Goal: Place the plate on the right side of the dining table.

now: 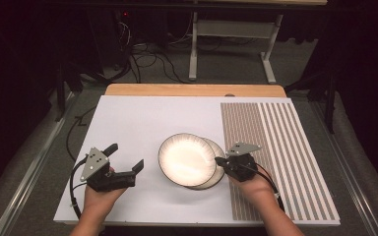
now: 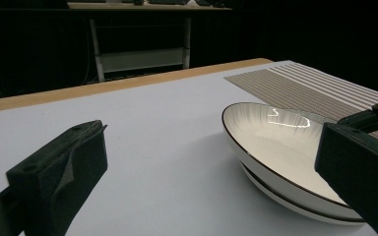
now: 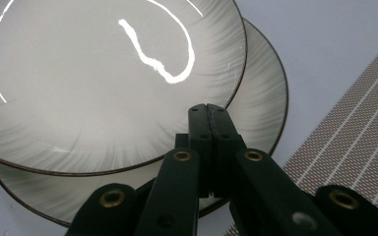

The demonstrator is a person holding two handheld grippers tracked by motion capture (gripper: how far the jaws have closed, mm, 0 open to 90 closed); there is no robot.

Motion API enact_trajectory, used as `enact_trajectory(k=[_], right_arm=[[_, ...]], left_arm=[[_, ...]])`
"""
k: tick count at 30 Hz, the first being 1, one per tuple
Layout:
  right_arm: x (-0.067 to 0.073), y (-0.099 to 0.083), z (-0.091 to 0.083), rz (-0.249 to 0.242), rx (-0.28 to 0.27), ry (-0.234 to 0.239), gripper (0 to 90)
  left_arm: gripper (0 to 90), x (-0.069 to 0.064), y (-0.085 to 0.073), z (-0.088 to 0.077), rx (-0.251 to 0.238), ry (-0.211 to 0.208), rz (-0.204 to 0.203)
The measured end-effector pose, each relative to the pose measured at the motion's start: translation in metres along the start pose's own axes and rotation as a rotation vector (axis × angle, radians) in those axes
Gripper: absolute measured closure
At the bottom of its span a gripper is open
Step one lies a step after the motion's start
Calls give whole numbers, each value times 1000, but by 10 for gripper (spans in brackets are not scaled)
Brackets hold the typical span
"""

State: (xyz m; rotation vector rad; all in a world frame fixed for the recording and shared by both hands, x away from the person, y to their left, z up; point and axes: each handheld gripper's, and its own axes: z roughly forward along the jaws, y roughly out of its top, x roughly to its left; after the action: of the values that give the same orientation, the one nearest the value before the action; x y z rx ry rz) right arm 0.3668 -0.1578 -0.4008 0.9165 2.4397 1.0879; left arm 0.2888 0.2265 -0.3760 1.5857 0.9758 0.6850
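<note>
2 stacked plates, upper plate (image 1: 186, 158) offset on lower plate (image 1: 216, 178), sit mid-table (image 1: 142, 118) beside the striped mat (image 1: 280, 147). Glazed ceramic: stiff, slick, breakable; pinch at the rim. Right gripper (image 3: 207, 110) fingers clenched over the rims, probably gripping nothing; left gripper (image 1: 126, 158) fingers spread, apart from the plates.

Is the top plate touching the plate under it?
Touching. In the right gripper view the top plate rests shifted on the lower plate; the left gripper view shows their rims stacked with no gap.
</note>
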Motion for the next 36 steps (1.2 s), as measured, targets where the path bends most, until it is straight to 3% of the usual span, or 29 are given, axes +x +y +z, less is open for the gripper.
enact_trajectory(k=[9, 12, 17, 24, 26, 32, 36], right_arm=[[8, 2, 8, -22, 2, 16, 900], [11, 3, 10, -24, 9, 22, 900], [13, 4, 13, -33, 7, 25, 900], [13, 5, 12, -35, 8, 24, 900], [13, 5, 13, -36, 4, 24, 900], [13, 5, 13, -42, 3, 22, 900], [14, 5, 13, -39, 5, 16, 900]], left_arm=[[2, 1, -2, 1, 3, -9, -13], [2, 1, -2, 2, 7, -24, -40], [1, -4, 2, 11, 20, -32, -50], [2, -15, 6, 45, 152, -72, -89], [7, -17, 3, 55, 185, -112, -114], [7, -25, -4, 77, 316, -171, -155], [50, -30, -10, 86, 397, -174, -186]])
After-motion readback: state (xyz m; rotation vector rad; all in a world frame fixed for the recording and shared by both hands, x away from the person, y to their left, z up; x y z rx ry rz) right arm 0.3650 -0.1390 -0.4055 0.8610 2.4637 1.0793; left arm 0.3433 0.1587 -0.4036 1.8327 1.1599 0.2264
